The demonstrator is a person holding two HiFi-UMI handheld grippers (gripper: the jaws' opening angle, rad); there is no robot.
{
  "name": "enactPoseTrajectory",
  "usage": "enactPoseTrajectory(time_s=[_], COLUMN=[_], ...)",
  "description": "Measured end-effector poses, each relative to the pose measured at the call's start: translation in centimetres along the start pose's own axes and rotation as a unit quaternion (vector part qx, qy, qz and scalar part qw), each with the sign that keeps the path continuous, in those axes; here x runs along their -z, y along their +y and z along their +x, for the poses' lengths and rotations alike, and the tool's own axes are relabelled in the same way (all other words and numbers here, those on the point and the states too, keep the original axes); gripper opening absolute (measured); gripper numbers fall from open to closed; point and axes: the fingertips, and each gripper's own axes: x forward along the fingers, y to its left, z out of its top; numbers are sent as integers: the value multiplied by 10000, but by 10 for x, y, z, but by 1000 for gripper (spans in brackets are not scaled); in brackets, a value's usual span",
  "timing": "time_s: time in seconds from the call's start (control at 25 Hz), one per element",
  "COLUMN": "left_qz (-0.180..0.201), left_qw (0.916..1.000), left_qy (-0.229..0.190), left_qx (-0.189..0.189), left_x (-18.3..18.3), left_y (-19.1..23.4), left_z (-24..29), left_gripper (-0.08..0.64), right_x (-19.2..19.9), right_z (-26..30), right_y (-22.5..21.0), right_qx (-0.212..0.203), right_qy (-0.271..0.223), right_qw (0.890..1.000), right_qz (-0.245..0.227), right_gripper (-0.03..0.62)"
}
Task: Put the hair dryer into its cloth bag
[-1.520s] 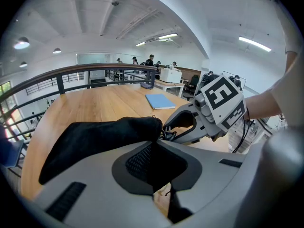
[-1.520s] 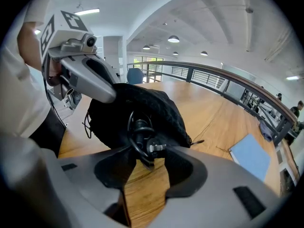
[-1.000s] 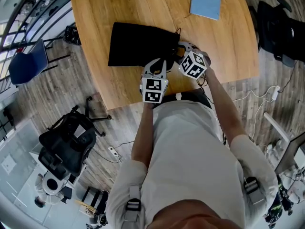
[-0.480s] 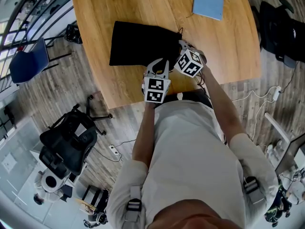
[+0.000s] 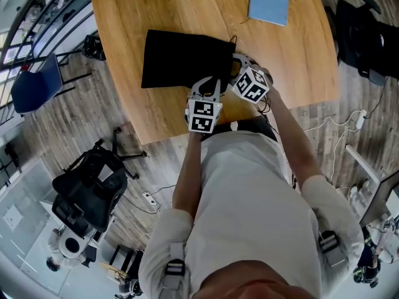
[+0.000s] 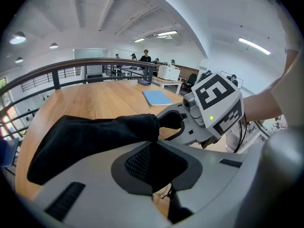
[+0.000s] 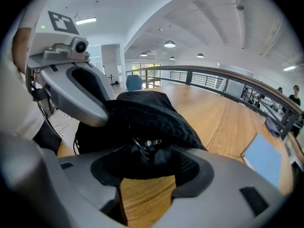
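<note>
Cloth bag (image 5: 181, 61) clamped in left hand-held gripper (image 5: 209, 81); right hand-held gripper (image 5: 235, 65), jaws just opened, straddles it.

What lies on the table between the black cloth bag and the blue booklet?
Nothing: bare wooden tabletop separates bag and booklet, seen in head view.

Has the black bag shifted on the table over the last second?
No. The black bag sits just as far from the blue notebook as before, same orientation.

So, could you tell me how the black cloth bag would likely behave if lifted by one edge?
The black cloth bag would probably sag, as its fabric bunches where the left gripper pinches it. It looks bulky, so contents may weigh it down.
</note>
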Motion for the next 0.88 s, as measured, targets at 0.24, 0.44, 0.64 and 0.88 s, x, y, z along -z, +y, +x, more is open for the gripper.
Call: enactPoseTrajectory(time_s=[0.24,0.44,0.64,0.88], left_qz=[-7,-33,17,58], left_qw=[9999,9992,9990,9996], left_qy=[103,191,212,19], left_qx=[121,343,389,288], left_x=[5,9,12,7], left_y=[-4,-16,-21,-19], left_z=[5,11,13,5], left_gripper=[49,120,144,144], right_x=[14,25,32,24], right_z=[-17,-30,-47,-73], right_y=[-11,-14,-14,-12], right_qx=[156,255,394,633], right_qy=[93,150,124,-115], right_qw=[9998,9995,9990,9977], right_qz=[16,77,144,215], right_gripper=[268,268,267,255])
